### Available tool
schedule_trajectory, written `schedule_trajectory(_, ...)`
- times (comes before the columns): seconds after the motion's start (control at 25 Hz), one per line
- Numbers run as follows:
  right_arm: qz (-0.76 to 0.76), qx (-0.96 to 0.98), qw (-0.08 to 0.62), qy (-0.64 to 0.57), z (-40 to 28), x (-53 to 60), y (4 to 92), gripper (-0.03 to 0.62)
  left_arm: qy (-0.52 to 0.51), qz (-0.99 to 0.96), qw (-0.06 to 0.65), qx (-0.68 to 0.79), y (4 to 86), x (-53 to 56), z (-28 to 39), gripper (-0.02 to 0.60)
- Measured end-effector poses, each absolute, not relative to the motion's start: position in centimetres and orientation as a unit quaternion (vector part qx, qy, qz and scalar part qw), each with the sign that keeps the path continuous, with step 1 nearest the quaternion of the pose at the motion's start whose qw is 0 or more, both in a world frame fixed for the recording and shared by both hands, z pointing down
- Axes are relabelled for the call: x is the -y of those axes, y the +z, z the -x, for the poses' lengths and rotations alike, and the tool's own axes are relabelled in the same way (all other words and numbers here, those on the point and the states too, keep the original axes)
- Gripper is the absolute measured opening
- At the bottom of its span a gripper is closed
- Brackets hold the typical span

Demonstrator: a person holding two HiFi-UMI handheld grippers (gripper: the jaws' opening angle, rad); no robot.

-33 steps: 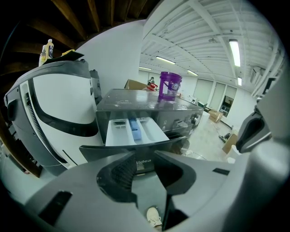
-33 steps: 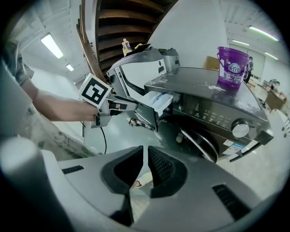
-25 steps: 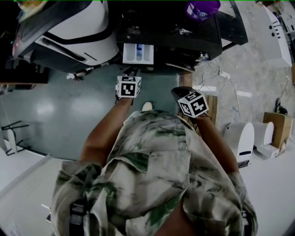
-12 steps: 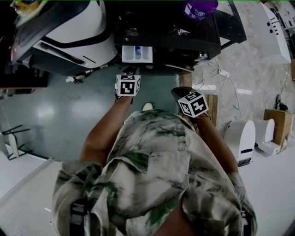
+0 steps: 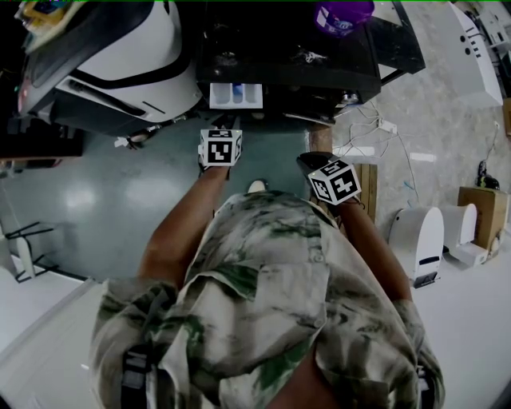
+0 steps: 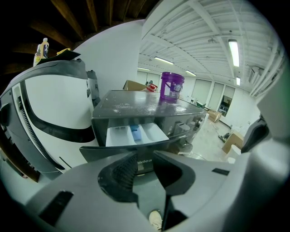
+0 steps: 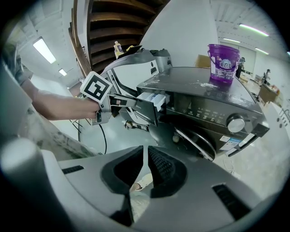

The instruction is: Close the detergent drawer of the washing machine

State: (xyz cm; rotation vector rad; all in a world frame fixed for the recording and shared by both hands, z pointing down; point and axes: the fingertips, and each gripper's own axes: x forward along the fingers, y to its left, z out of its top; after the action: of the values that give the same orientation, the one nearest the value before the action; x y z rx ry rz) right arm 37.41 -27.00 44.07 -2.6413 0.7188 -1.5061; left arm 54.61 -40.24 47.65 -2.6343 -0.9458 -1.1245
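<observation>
The dark washing machine [image 5: 287, 56] stands at the top of the head view, and its white detergent drawer [image 5: 235, 94] sticks out a short way. In the left gripper view the drawer [image 6: 133, 134] shows its compartments, with its dark front panel [image 6: 113, 152] right at my jaw tips. My left gripper [image 5: 230, 122] [image 6: 144, 157] is open; its jaws have just been closing a little, and nothing is pinched between the pads. The right gripper view shows the left gripper [image 7: 115, 103] up against the drawer front [image 7: 146, 108]. My right gripper [image 5: 306, 162] [image 7: 145, 154] hangs back, shut and empty.
A purple bucket [image 5: 343, 14] [image 7: 223, 56] sits on top of the machine. A large white machine [image 5: 120, 56] stands close on the left. White units [image 5: 419, 240], a cardboard box [image 5: 479, 216] and cables [image 5: 375, 128] lie on the floor to the right.
The drawer has slid further into the machine and sticks out less. My left gripper has followed it slightly toward the machine. The right gripper has stayed put.
</observation>
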Motion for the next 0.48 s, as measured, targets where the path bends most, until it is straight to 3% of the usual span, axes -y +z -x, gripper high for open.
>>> schedule_trajectory(0.48, 0.849, -0.216, 0.019, -0.483, -37.7, 26.1, 44.3, 0.052, -0.372, 0.872, 0.061, 0.312, 47.7, 39.8, -55.9, 0.12)
